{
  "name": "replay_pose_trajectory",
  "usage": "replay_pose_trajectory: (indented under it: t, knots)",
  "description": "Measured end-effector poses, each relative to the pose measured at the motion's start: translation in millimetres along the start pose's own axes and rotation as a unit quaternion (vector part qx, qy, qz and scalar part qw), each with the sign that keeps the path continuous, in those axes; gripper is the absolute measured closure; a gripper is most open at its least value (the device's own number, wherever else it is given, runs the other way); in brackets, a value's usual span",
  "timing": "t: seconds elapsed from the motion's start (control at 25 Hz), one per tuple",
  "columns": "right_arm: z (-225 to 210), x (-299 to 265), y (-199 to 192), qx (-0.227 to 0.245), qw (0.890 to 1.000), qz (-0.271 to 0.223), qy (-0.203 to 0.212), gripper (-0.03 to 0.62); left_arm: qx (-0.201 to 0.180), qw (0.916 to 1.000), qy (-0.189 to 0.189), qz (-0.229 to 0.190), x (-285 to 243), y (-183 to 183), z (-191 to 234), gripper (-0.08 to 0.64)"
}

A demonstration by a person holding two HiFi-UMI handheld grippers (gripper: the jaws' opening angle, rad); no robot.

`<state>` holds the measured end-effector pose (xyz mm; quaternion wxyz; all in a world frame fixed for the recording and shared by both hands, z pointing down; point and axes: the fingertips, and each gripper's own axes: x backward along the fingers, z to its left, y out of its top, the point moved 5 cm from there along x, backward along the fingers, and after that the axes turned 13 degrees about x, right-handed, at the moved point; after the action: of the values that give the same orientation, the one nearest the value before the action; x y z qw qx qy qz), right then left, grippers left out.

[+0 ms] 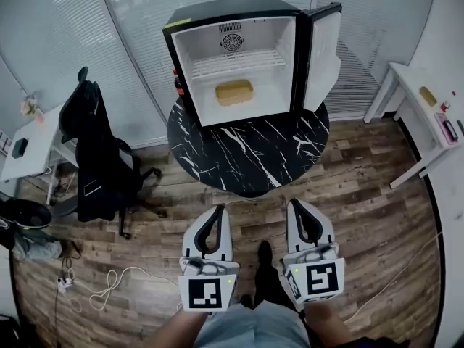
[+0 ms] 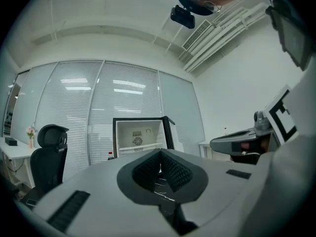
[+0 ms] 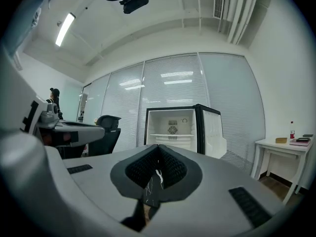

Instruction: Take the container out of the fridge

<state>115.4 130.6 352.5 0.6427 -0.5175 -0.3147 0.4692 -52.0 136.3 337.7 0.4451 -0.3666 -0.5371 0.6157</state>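
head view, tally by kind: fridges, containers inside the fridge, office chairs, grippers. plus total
fridge: 1
container: 1
office chair: 1
grippers: 2 (left gripper, right gripper)
total: 5

A round black marble table [image 1: 246,158] bears the open fridge [image 1: 239,53].

- Your head camera looks steeply down from above, with the open fridge [image 1: 232,11] well ahead.
- The cameras on your left hand-held gripper [image 1: 217,210] and right hand-held gripper [image 1: 293,206] look level along their jaws.
- All three views share that distant fridge.
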Motion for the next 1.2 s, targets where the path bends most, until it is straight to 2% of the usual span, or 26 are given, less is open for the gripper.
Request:
replay_pose_trajectory:
  t: [0.32,0.52,0.88,1.2]
  knots:
    - [-75,-97,-16,-0.015,0.999,0.001,0.028,0.578,-0.023,0.9994,0.004,0.024,-119,-5,-6,0.546]
    - [-107,-154,-14,-0.019,0.998,-0.013,0.051,0.578,-0.028,0.9989,0.029,0.023,-175,4,2,0.546]
    - [-124,-217,12,0.005,0.994,-0.046,0.094,0.578,-0.033,0.9969,0.072,-0.007,-217,25,25,0.546]
    - [-120,-257,17,0.029,0.991,-0.053,0.117,0.578,-0.03,0.9946,0.095,-0.029,-236,28,54,0.546]
